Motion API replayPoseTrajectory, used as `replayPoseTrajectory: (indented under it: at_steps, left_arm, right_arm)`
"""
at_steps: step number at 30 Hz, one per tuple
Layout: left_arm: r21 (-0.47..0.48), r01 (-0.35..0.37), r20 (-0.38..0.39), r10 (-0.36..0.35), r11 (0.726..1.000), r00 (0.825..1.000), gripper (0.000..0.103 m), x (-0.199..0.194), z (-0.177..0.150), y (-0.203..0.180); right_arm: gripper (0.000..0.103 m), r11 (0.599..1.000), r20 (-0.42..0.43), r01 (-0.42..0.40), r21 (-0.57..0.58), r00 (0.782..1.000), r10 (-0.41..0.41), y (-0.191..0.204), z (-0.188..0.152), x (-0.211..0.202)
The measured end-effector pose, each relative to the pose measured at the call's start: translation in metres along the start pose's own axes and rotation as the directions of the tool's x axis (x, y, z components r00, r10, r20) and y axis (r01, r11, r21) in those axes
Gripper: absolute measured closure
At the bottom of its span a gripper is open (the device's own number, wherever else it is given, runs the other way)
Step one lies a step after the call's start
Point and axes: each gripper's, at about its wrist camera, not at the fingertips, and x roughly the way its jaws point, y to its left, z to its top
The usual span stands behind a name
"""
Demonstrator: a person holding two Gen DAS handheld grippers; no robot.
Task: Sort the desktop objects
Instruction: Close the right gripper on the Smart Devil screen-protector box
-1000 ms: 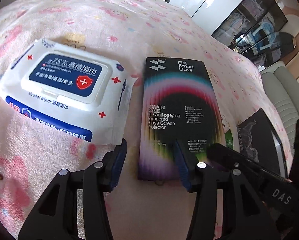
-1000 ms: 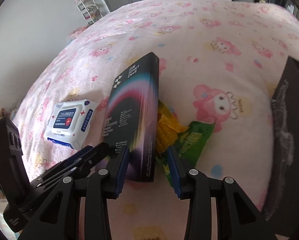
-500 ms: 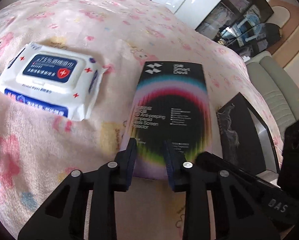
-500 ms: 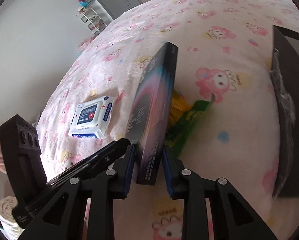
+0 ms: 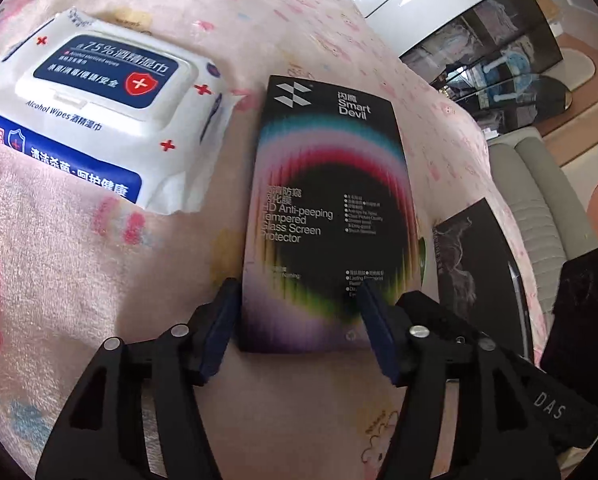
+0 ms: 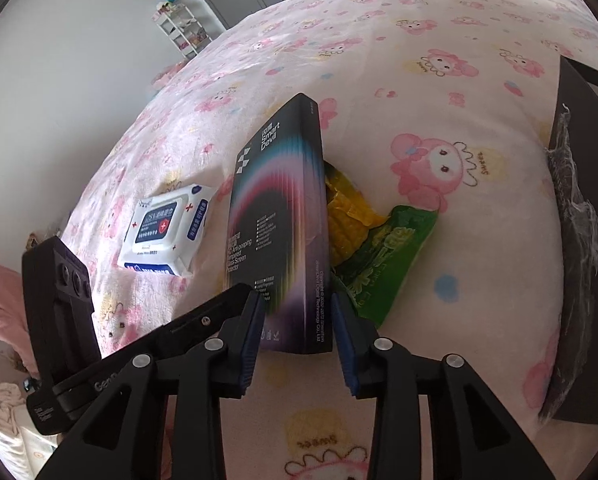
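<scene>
A black screen protector box (image 5: 323, 200) with rainbow print leans tilted on a green and yellow snack bag (image 6: 379, 248), face toward the left. Its near end sits between the fingers of my right gripper (image 6: 297, 312), whose jaws are opening, with a thin gap at the right pad. My left gripper (image 5: 299, 308) hovers over the same end, its jaws opening too and the pads not pressing on the box. A white and blue pack of alcohol wipes (image 5: 99, 120) lies flat to the left of the box.
Everything rests on a soft pink blanket (image 6: 439, 80) with cartoon prints. A flat black box (image 6: 579, 240) lies at the right edge. A grey sofa (image 5: 539, 200) stands beyond the blanket on the right, and a white shelf (image 6: 179, 28) at the far wall.
Half a second ago both grippers were nearly shut, the right one clamped on the box's thin edge. Both jaws have since spread, and the box leans flatter over the snack bag.
</scene>
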Motion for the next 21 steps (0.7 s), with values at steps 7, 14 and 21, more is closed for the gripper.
replayPoseTrajectory:
  at_steps: [7,14,21]
  left_arm:
    - [0.047,0.005,-0.006,-0.005,0.999,1.0,0.044,-0.03,-0.024,-0.025]
    - [0.126,0.011,-0.117,0.004,0.992,0.993,0.046,-0.064,-0.106,-0.052]
    - [0.164,-0.008,-0.154,0.034,0.986,0.987,0.054,-0.058,-0.134,-0.062]
  right_arm:
    - [0.075,0.999,0.018,0.01,-0.049,1.0,-0.009,0.005,-0.019,-0.035]
    - [0.075,0.998,0.016,0.05,-0.034,0.999,-0.049,-0.008,-0.076,-0.082]
    - [0.075,0.995,0.003,0.087,0.05,0.996,-0.087,-0.035,-0.107,-0.094]
